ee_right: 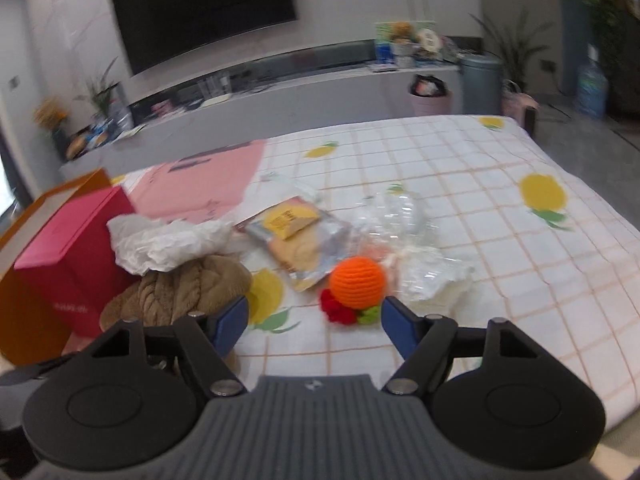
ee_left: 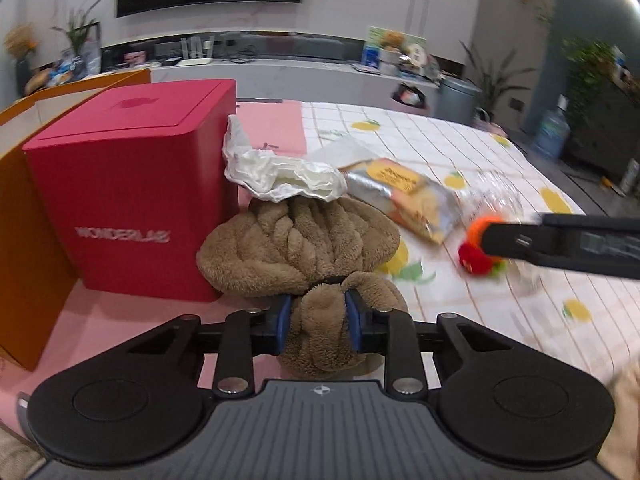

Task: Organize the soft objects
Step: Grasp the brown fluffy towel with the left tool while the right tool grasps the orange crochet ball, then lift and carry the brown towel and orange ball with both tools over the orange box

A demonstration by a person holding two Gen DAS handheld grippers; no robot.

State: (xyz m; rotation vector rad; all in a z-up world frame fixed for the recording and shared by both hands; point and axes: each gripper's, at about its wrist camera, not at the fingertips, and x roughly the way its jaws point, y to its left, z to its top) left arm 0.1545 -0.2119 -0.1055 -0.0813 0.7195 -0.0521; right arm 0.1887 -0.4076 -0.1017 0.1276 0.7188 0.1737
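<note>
1. Pinching a fold of the brown plush towel (ee_left: 296,240), the left gripper (ee_left: 318,320) has its blue pads pressed into the near end of the bundle, which lies on the tablecloth (ee_right: 480,240) just beside the red box (ee_left: 132,200).
2. Lying straight ahead of the right gripper (ee_right: 314,326), whose jaws stand wide with nothing between them, the orange crocheted ball (ee_right: 357,280) sits just past the fingertips, slightly right of centre; this hand is clearly the nearer one to it.
3. Running away from the left gripper toward crumpled white paper (ee_left: 276,172), the towel's long axis leaves its far end tucked under that paper.
4. Blurring hides detail: the ball's red and green trim, a snack packet (ee_right: 296,240) and clear plastic wrap (ee_right: 400,216) beyond it are smeared, and whether the ball touches the wrap cannot be told.
</note>
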